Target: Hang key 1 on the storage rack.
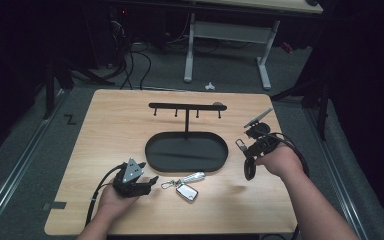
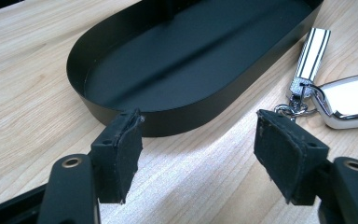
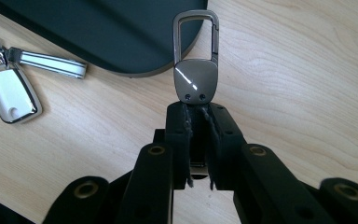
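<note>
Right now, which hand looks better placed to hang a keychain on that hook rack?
Probably the right: the right gripper is shut on the carabiner keychain beside the hook rack. The left gripper is open, holding nothing.

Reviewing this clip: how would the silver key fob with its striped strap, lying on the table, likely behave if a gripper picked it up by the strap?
The key fob joins its strap through small rings, so it would probably dangle and swing. Its glossy, mirror-like shell looks slippery to pinch directly. The strap lies flat and looks like an easier hold for the open left gripper.
</note>
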`<state>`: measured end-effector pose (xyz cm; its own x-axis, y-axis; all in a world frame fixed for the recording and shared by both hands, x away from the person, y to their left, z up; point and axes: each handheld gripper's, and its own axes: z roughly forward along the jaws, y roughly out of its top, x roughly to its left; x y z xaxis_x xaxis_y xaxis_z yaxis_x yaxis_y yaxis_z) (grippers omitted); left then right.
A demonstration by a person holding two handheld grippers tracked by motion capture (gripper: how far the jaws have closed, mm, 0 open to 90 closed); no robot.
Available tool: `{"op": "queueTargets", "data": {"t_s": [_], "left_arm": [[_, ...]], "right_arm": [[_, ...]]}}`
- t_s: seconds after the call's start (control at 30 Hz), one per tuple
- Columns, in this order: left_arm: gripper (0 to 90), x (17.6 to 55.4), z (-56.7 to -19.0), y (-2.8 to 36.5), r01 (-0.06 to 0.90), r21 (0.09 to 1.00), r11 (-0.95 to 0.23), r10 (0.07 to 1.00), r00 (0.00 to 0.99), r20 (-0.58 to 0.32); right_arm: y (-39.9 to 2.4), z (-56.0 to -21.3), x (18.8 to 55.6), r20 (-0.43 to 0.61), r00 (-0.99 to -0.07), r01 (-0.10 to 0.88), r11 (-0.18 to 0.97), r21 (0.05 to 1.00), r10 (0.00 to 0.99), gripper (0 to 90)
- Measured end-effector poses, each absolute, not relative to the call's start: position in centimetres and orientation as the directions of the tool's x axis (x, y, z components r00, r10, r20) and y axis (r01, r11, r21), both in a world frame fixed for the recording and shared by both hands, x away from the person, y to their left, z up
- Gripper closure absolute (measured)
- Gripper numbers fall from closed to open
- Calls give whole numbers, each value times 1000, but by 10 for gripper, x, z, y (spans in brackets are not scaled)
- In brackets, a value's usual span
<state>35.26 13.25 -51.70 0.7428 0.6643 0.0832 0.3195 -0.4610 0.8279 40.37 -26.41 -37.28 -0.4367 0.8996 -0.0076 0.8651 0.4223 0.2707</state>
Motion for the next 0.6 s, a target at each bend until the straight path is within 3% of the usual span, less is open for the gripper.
{"op": "queueTargets", "data": {"t_s": [0.6], "left_arm": [[328, 353, -517, 133, 318, 830, -458, 666, 741, 83]], "right_arm": [[-243, -356, 419, -2, -466, 846, 447, 290, 885, 807]]}}
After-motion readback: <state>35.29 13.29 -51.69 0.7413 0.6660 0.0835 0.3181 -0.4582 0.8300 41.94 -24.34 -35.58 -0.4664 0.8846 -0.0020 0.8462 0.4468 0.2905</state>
